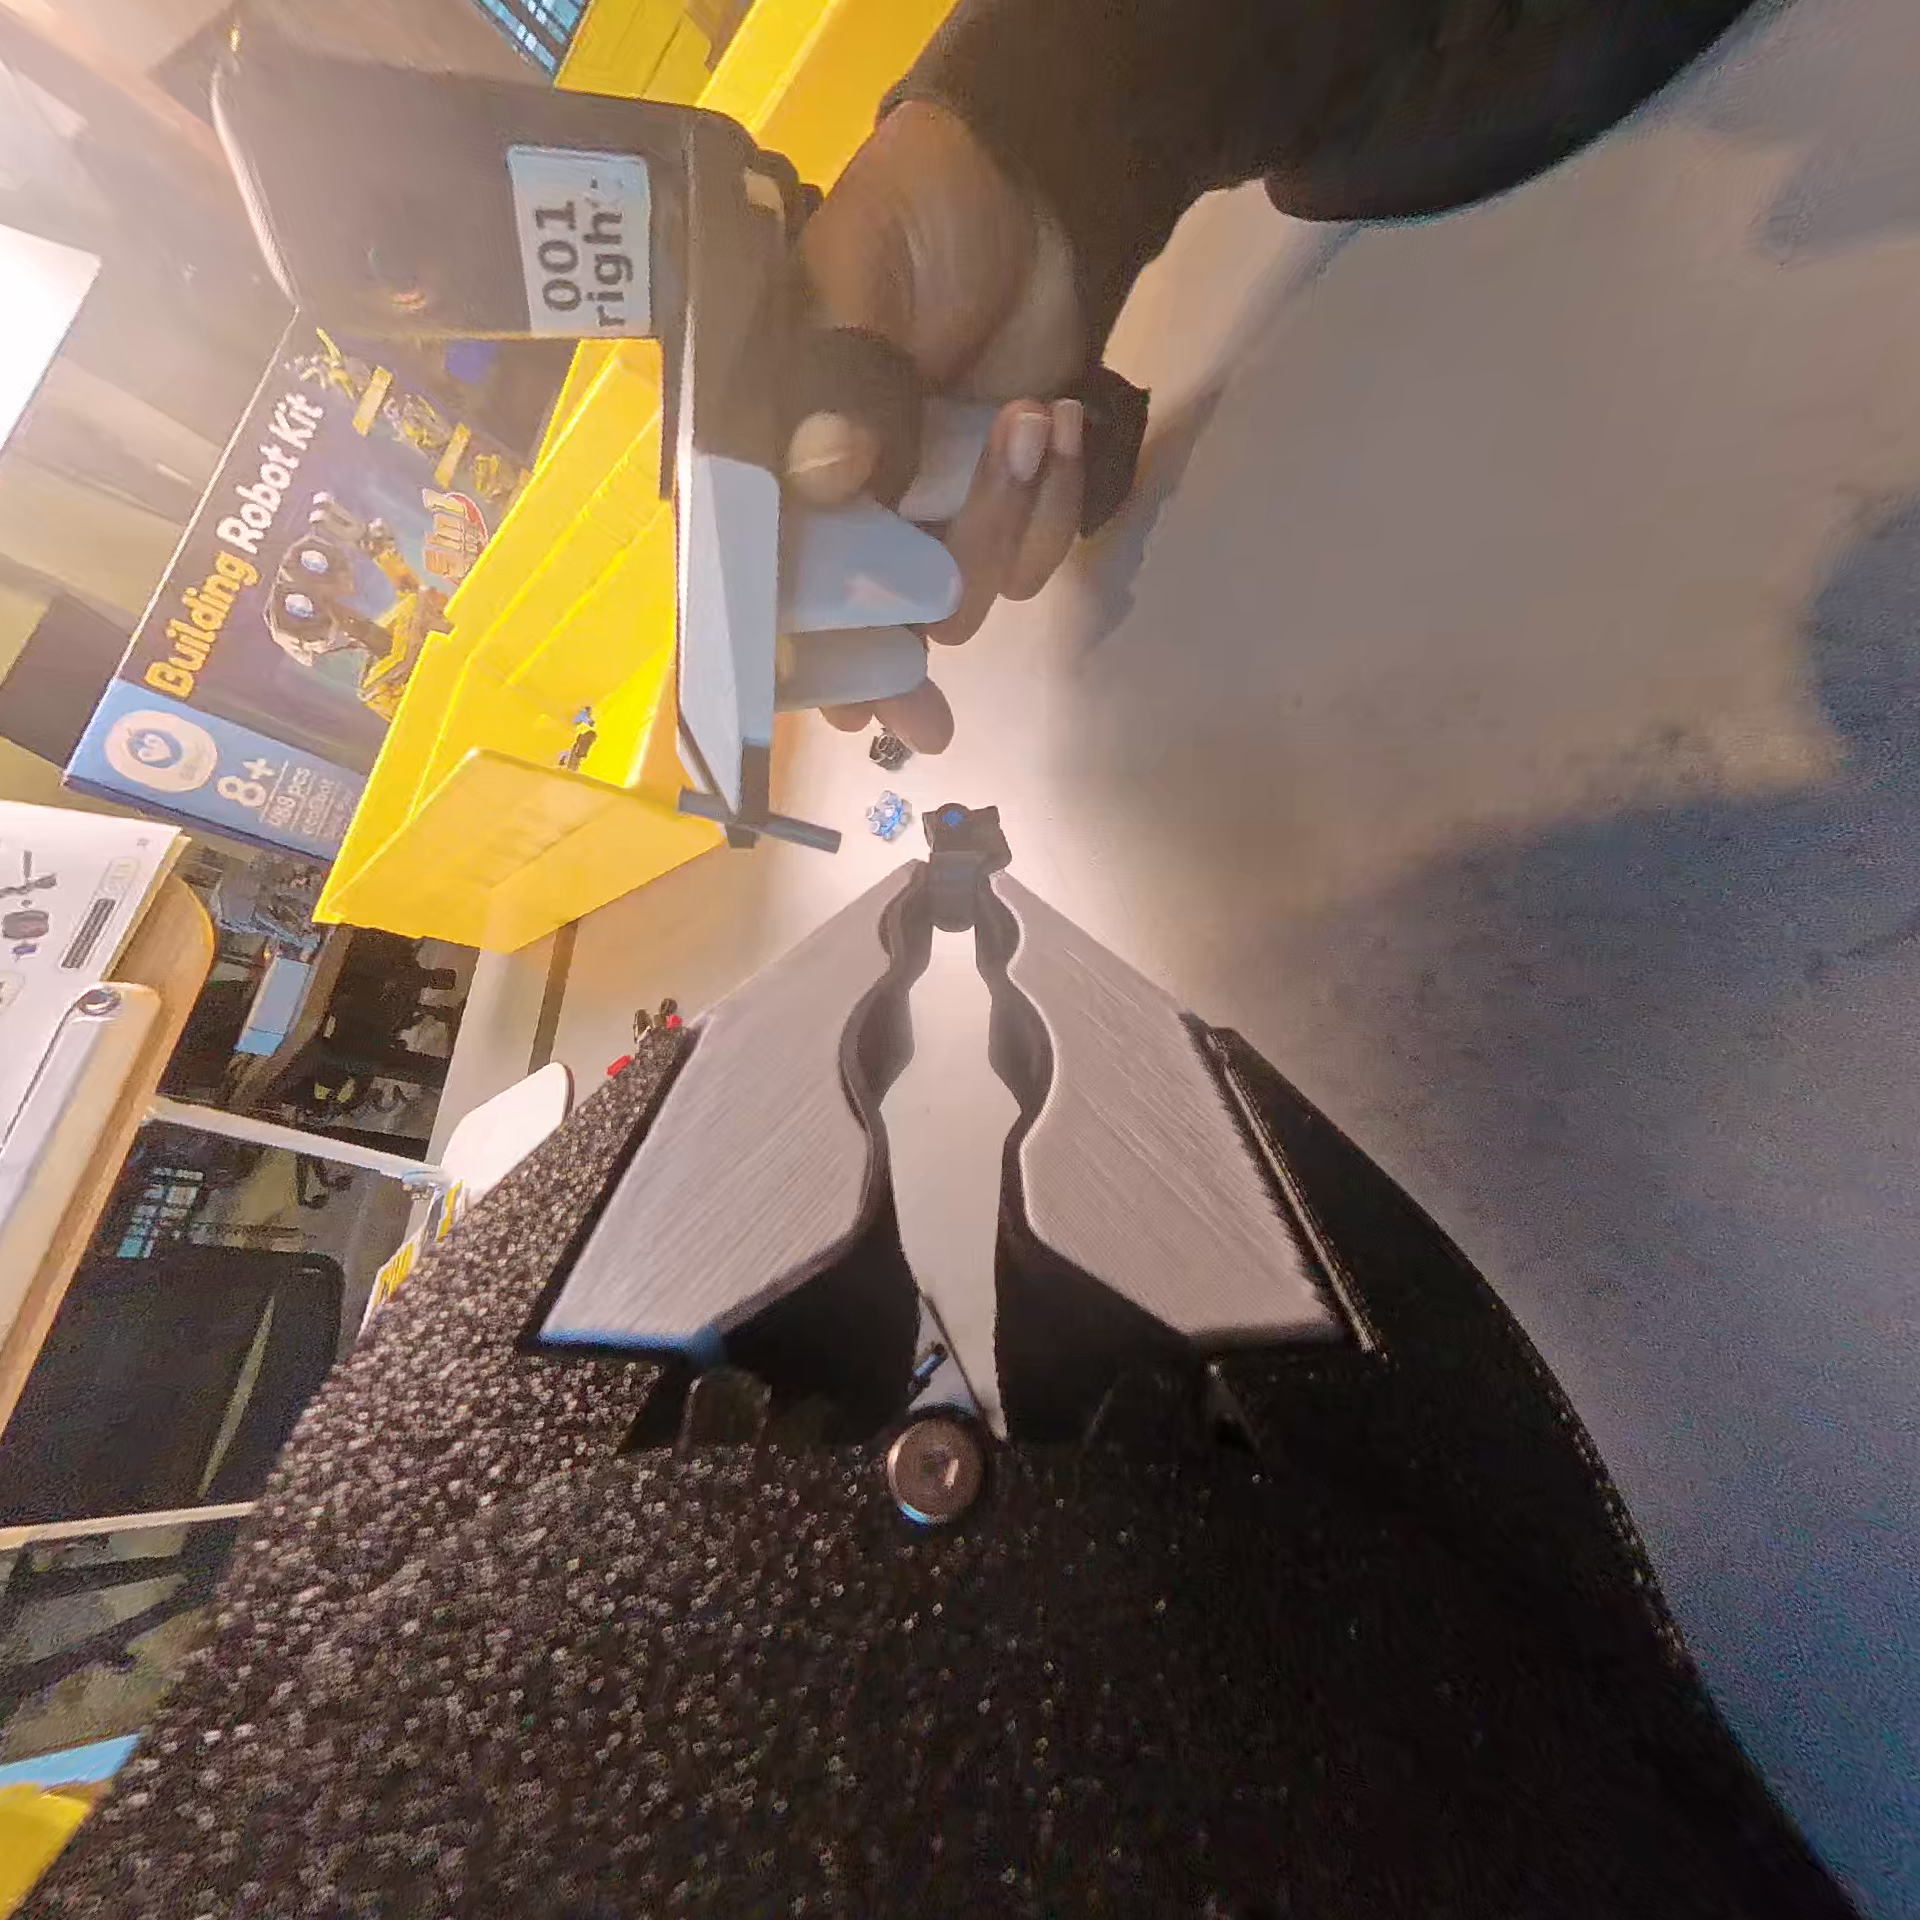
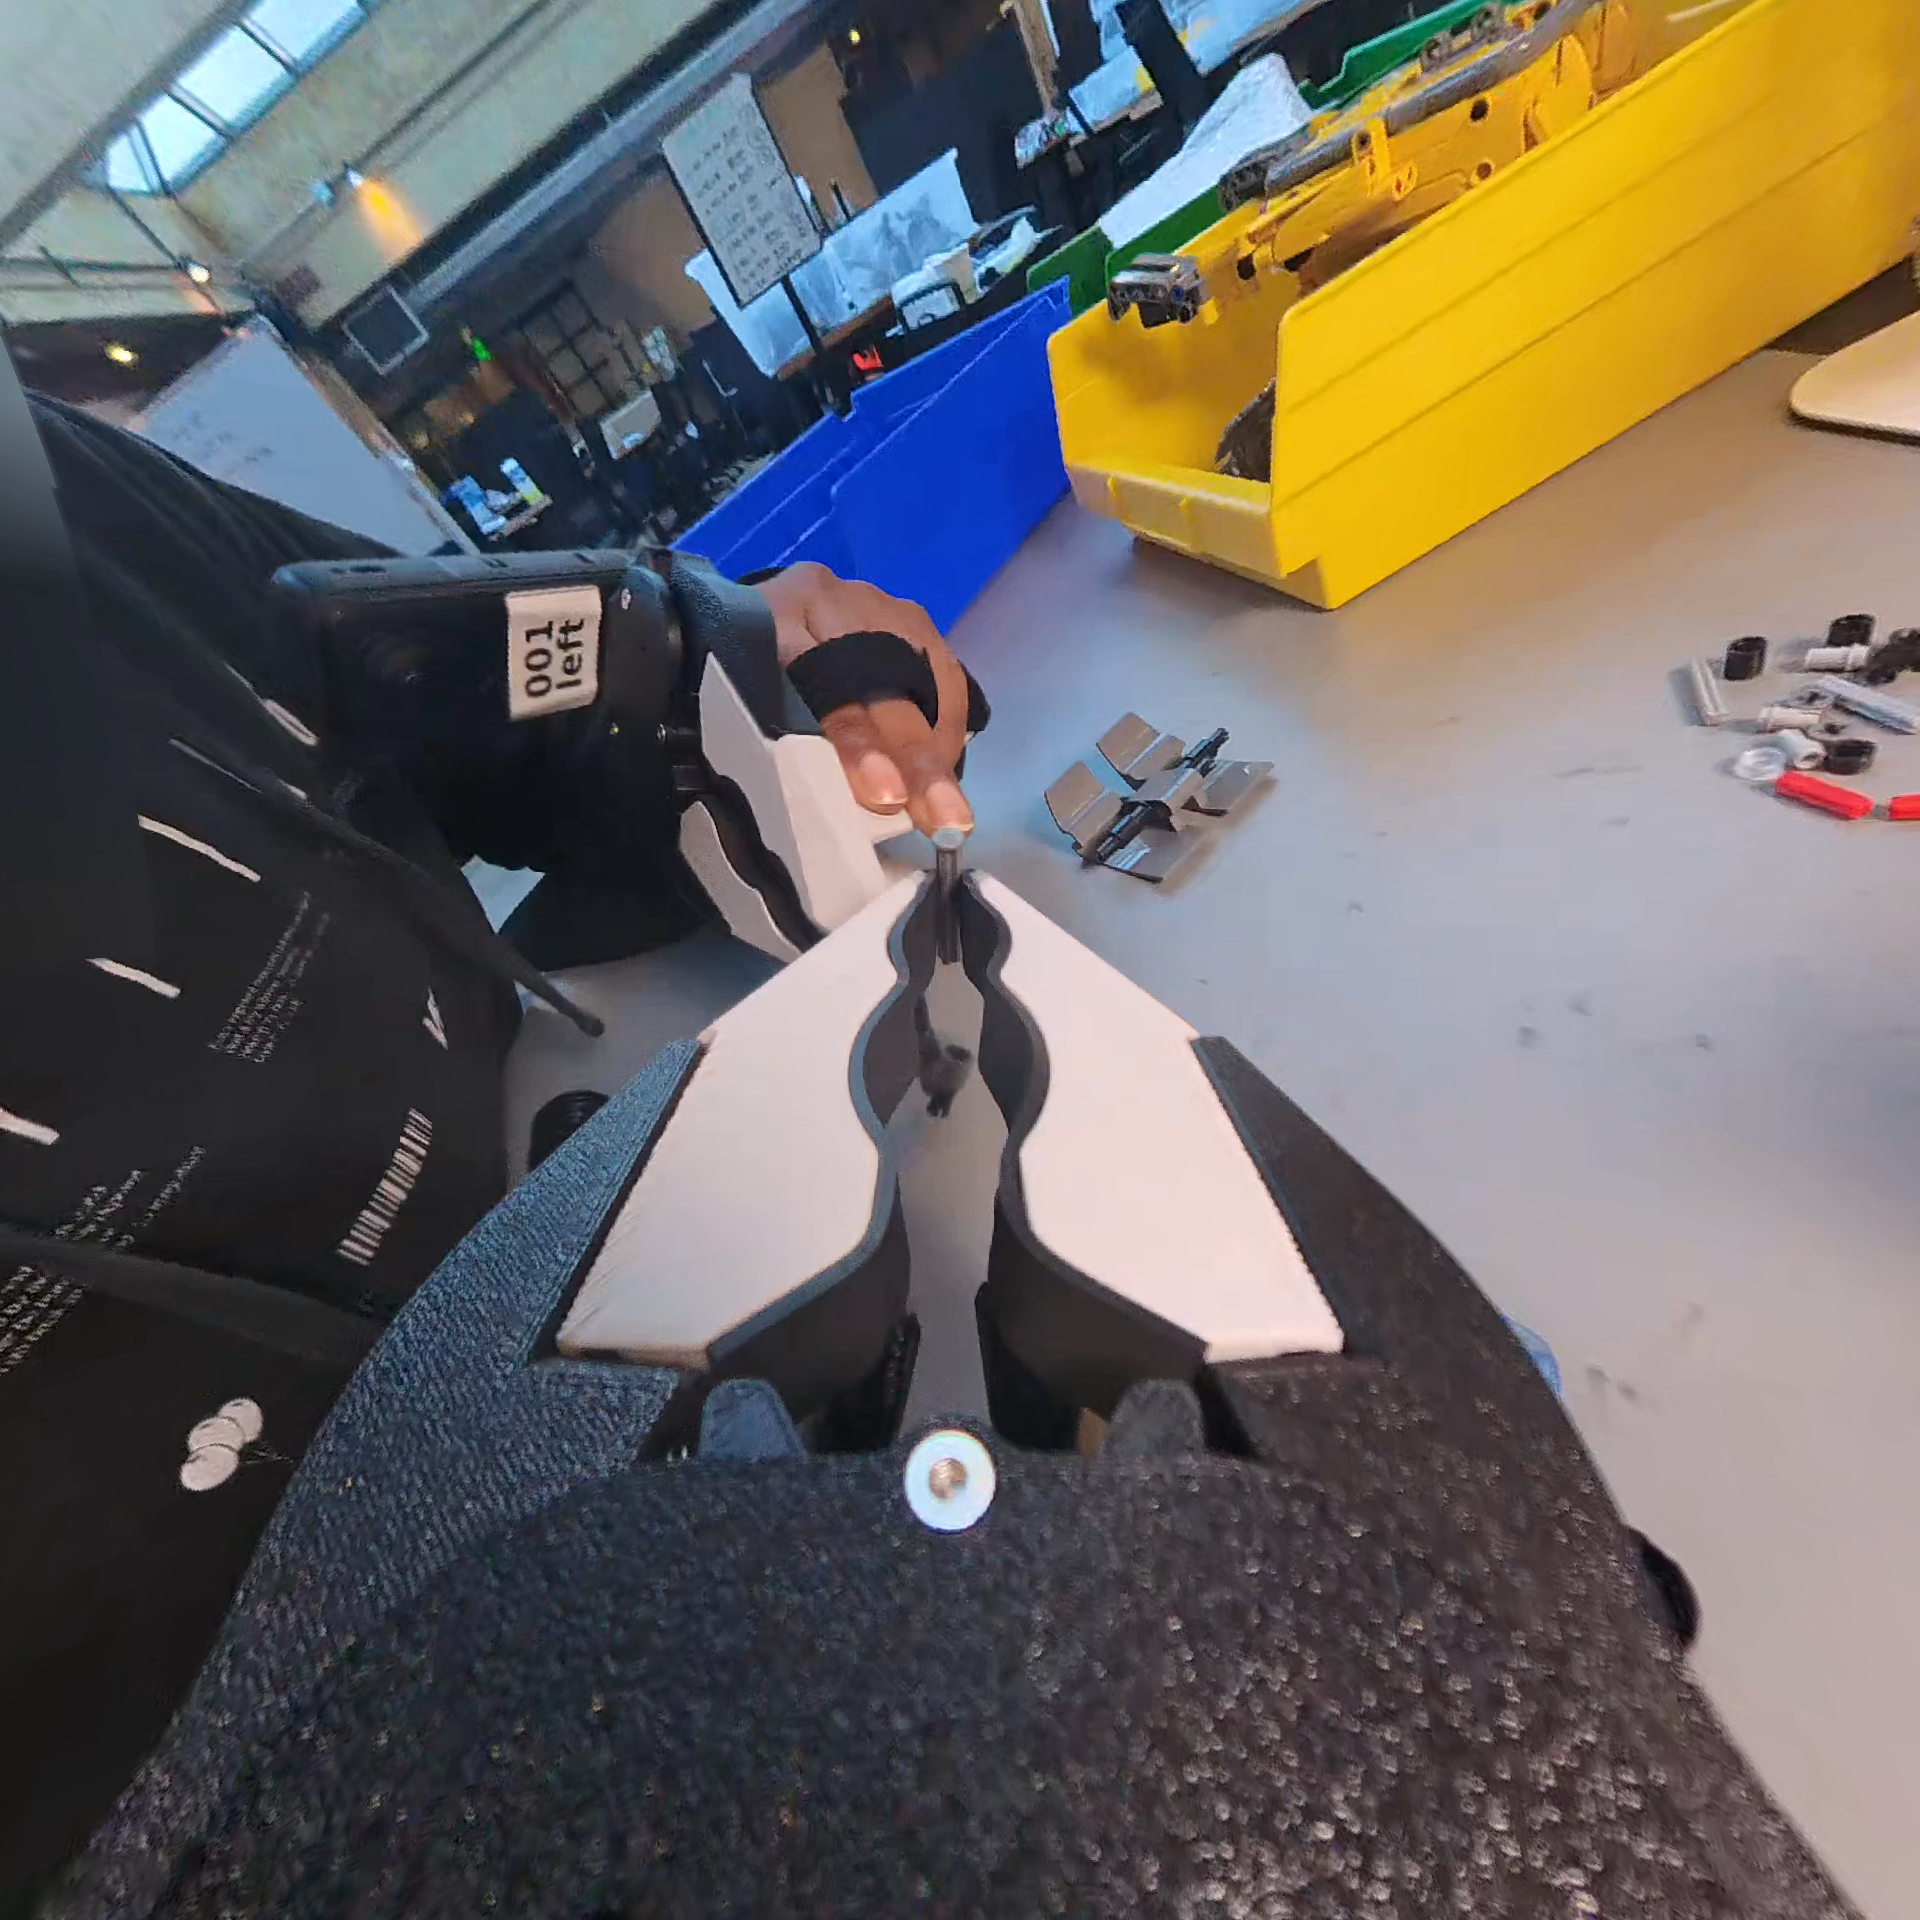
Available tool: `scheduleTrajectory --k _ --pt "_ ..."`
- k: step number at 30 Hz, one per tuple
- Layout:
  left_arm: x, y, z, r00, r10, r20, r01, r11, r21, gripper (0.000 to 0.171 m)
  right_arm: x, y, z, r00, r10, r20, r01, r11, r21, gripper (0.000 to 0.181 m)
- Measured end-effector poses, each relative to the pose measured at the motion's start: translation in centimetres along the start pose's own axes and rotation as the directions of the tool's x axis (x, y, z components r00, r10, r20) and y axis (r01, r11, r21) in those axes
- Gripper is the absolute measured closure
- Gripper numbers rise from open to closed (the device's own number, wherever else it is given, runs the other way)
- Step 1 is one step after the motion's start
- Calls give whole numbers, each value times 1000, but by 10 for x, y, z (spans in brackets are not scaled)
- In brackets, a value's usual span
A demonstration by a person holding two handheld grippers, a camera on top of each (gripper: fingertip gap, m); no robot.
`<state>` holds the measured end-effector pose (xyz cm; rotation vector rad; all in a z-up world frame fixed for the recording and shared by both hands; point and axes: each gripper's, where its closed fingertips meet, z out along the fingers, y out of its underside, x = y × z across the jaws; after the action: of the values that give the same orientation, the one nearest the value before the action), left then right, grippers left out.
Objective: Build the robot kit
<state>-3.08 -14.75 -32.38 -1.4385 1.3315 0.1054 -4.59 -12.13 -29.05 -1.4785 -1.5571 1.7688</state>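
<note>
My left gripper [image 1: 951, 883] is shut on a small black connector with a blue pin [image 1: 951, 836] and holds it above the grey table [image 1: 1455, 727]. My right gripper [image 2: 943, 891] is shut on a thin black axle [image 2: 945, 914] with a grey end. In the left wrist view the right gripper [image 1: 743, 805] sits just left of the connector, with the axle [image 1: 800, 829] pointing towards it. The two held pieces are close but apart. The left gripper's white fingers [image 2: 821, 821] show in the right wrist view, just behind the axle's tip.
A grey paddle-wheel piece [image 2: 1153, 795] lies on the table beyond the grippers. Several loose small parts [image 2: 1808, 717] lie at the right. A yellow bin [image 2: 1455, 374] and a blue bin [image 2: 935, 468] stand behind. A small blue gear [image 1: 886, 814] and a kit box [image 1: 270, 582] show in the left wrist view. The left gripper's tips are roughly 4 centimeters from the right gripper's.
</note>
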Motion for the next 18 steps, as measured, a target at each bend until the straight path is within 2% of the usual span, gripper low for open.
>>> scheduleTrajectory --k 2,9,12,14,16,18 --pt "7 6 3 1000 8 -14 -9 1000 -29 165 2 -1 -2 1000 -6 -17 6 1000 5 178" --pt "-4 23 -1 999 -37 38 40 996 -79 165 3 -4 -5 999 -6 -41 8 999 39 177" --pt "-5 25 -4 993 -109 39 112 992 -65 165 5 -7 -9 998 -28 -56 31 998 48 177" --pt "-5 21 -6 979 -203 13 204 978 -38 165 5 -10 -12 996 -51 -72 55 997 52 177" --pt "-7 16 -8 927 -375 -23 375 927 -17 165 1 -12 -14 991 -104 -81 108 993 44 177" --pt "-9 12 -9 805 -588 -81 588 808 -33 165 -1 -13 -18 982 -155 -104 159 987 30 177"
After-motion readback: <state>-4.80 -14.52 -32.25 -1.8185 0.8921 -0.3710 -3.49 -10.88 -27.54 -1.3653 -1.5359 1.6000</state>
